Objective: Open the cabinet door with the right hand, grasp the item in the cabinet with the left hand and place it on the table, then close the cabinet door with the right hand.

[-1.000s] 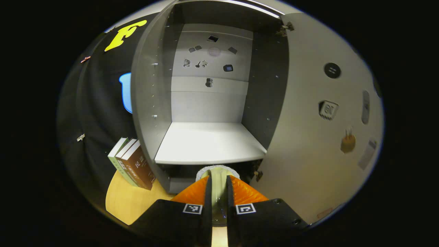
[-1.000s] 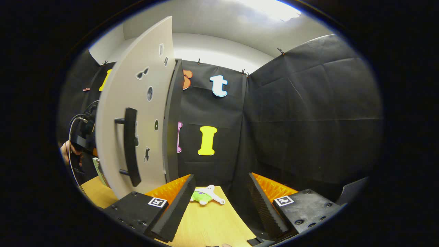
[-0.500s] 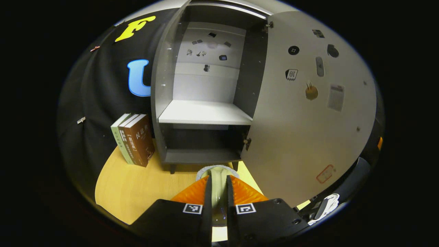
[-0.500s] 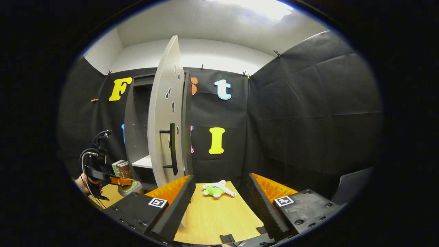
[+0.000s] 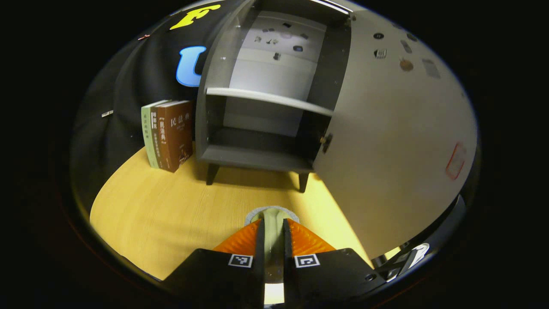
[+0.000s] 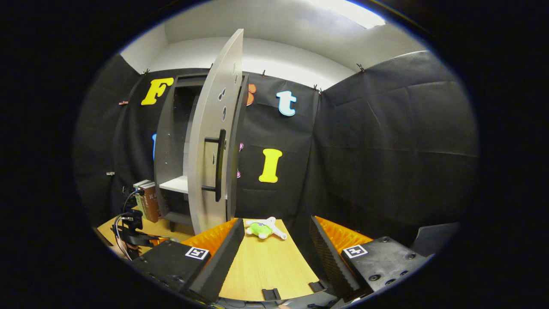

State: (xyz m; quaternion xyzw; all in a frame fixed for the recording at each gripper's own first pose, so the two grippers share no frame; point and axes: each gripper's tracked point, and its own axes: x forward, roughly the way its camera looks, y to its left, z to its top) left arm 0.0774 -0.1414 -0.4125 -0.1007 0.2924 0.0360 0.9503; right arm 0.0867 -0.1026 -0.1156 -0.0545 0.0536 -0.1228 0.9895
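The grey cabinet (image 5: 261,124) stands on the wooden table (image 5: 171,214) with its door (image 5: 386,141) swung wide open and both shelves bare. My left gripper (image 5: 273,223) is shut on a pale, round item with a whitish rim (image 5: 270,212), held low over the table in front of the cabinet. I cannot tell whether the item touches the table. In the right gripper view the cabinet (image 6: 171,141) and its door (image 6: 210,163) with a dark bar handle (image 6: 219,165) stand ahead on the left. My right gripper (image 6: 274,240) is open, apart from the door. The left gripper (image 6: 133,234) shows at far left.
A few upright books (image 5: 167,133) lean beside the cabinet's left wall. A small green and white plush toy (image 6: 262,228) lies on the table (image 6: 266,266) to the right of the door. Black cloth walls close the booth behind.
My left gripper has drawn back out of the cabinet and come down towards the table with the item. My right gripper has backed away from the door, which stays open.
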